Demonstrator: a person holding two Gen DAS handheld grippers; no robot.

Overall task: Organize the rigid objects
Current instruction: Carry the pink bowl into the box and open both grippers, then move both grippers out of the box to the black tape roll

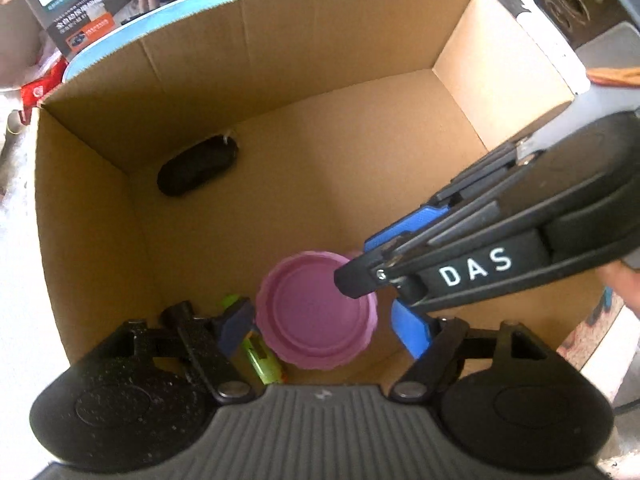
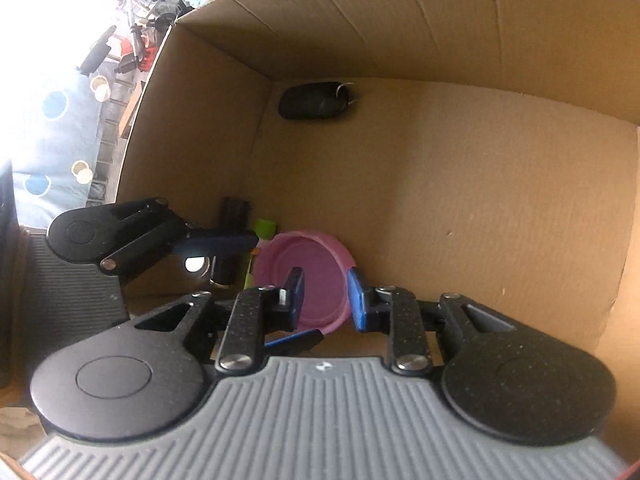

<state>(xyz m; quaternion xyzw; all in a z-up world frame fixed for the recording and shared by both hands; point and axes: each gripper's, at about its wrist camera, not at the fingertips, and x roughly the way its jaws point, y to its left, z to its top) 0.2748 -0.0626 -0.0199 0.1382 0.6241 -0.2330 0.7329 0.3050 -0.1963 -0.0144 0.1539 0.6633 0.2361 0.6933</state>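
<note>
Crowding pink bowl (image 1: 316, 316) in cardboard box (image 1: 280, 80), both grippers spread apart, left gripper (image 1: 324, 326), right gripper (image 2: 326, 300), green toy (image 1: 262, 356) beside

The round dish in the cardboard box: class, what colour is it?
The dish is pink, clearest in the left wrist view.

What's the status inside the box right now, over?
Left gripper open, straddling pink bowl. Right gripper open over the bowl's rim. Black case in far corner of cardboard box; green toy beside the bowl.

"DAS" on right hand-held gripper (image 1: 362, 268), "PHILIPS" on printed box (image 1: 68, 8)
</note>
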